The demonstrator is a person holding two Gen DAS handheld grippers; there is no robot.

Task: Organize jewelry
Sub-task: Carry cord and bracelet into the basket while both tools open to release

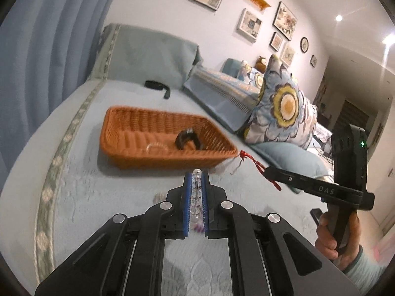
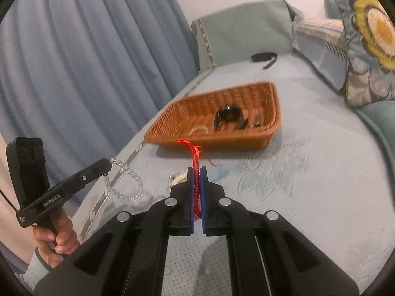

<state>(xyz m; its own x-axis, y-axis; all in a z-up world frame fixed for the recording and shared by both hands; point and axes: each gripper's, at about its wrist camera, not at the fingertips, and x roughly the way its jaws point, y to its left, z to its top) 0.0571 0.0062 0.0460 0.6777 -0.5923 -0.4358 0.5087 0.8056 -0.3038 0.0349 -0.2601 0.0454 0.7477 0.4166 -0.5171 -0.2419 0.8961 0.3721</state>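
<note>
An orange wicker basket [image 1: 138, 133] [image 2: 246, 98] sits on the pale blue bed cover and holds a dark bracelet [image 1: 187, 138] [image 2: 228, 117] and a clear bead bracelet [image 1: 156, 146] [image 2: 198, 129]. My left gripper [image 1: 196, 175] [image 2: 108, 166] is shut on a clear bead bracelet [image 1: 196, 192] [image 2: 128, 180], which hangs in a loop below its tips in the right wrist view. My right gripper [image 2: 196, 172] [image 1: 266, 170] is shut on a red braided cord bracelet [image 2: 195, 157] [image 1: 249, 161]. Both grippers hover just short of the basket's near wall.
A black strap [image 1: 158, 86] [image 2: 264, 58] lies beyond the basket near a grey-green cushion [image 1: 153, 54]. Floral pillows [image 1: 281, 103] and folded bedding [image 1: 222, 91] lie to the right. A blue curtain [image 2: 86, 49] hangs on the left. A small pale item [image 2: 179, 178] lies on the cover.
</note>
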